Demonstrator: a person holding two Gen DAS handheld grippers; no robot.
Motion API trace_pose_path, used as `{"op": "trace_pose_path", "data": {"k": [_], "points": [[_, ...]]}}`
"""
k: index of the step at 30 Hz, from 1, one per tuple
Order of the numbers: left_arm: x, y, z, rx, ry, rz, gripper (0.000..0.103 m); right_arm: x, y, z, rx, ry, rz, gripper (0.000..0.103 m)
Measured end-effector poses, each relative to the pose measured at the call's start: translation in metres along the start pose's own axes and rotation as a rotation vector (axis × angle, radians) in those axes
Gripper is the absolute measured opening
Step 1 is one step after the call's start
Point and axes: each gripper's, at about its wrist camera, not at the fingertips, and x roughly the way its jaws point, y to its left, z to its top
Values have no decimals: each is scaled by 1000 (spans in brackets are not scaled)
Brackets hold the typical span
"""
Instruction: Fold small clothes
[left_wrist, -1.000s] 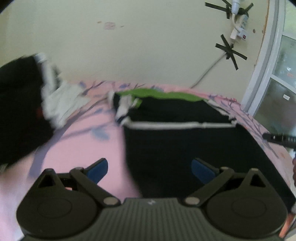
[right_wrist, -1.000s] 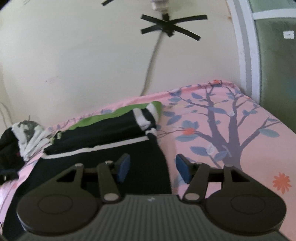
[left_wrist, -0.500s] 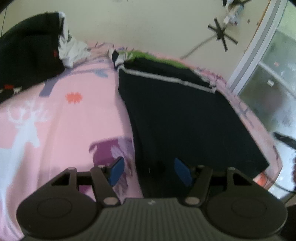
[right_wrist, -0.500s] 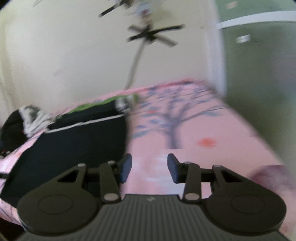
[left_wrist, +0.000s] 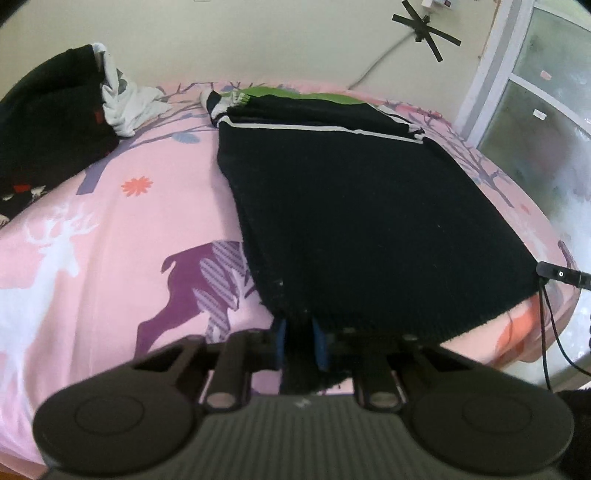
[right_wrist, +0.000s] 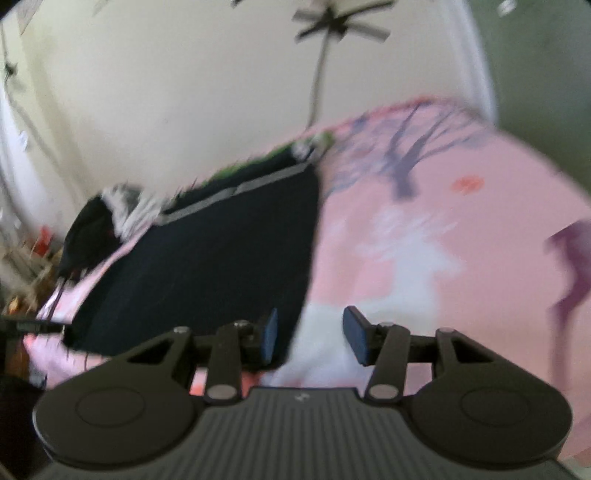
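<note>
A black knitted garment (left_wrist: 369, 206) with a white stripe and green trim at its far end lies flat on the pink bedsheet (left_wrist: 110, 240). My left gripper (left_wrist: 300, 343) is shut on its near left corner, and black fabric is bunched between the blue pads. In the blurred right wrist view the same garment (right_wrist: 207, 266) spreads to the left. My right gripper (right_wrist: 310, 338) hovers over its near right edge. Its jaws are opening; the garment's edge lies under the gap, and the pads are not pressing on it.
A pile of black and white clothes (left_wrist: 55, 110) sits at the back left of the bed, against the wall. A window (left_wrist: 546, 110) stands on the right. A thin black rod with cords (left_wrist: 561, 275) pokes in by the garment's near right corner. The bed edge is right below both grippers.
My left gripper went from wide open to shut on the garment's near corner. Both grippers came back to the near edge of the bed. The right jaws narrowed, then widened a little.
</note>
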Motion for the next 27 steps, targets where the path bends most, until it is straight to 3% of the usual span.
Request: {"op": "trace_pose_path", "data": {"k": [1,2,6,11,13,16,17,18,19,20,21,22,23,27], "points": [[-2,3,0,-21,-1,-14,11,1,7,-3,-33,-3,23,14],[-4,8,2,-49,-3,-37,10,5,11,-2,-51,33,53,7],[-12,37,17,-197,-31,-174,10,3,13,13,-36,17,93,4],[-11,73,66,-365,-131,-320,10,3,8,75,3,-125,165,4],[-1,82,94,-391,-160,-336,10,21,8,110,2,-162,177,4],[27,90,148,-422,-195,-290,11,65,12,159,-13,-180,168,3],[40,93,164,-434,-206,-262,16,86,12,176,-4,-177,157,4],[53,93,176,-435,-210,-221,23,106,12,190,9,-175,135,5],[66,93,185,-440,-202,-159,43,128,11,201,17,-176,100,13],[76,94,188,-467,-192,-110,56,147,8,206,17,-169,58,28],[80,95,185,-489,-188,-108,57,162,7,208,18,-142,17,52],[85,97,179,-492,-182,-150,58,170,4,207,23,-121,-21,61],[89,98,174,-485,-172,-176,61,169,2,202,20,-120,-3,61],[105,91,160,-435,-114,-110,61,165,-6,173,0,-82,18,61]]}}
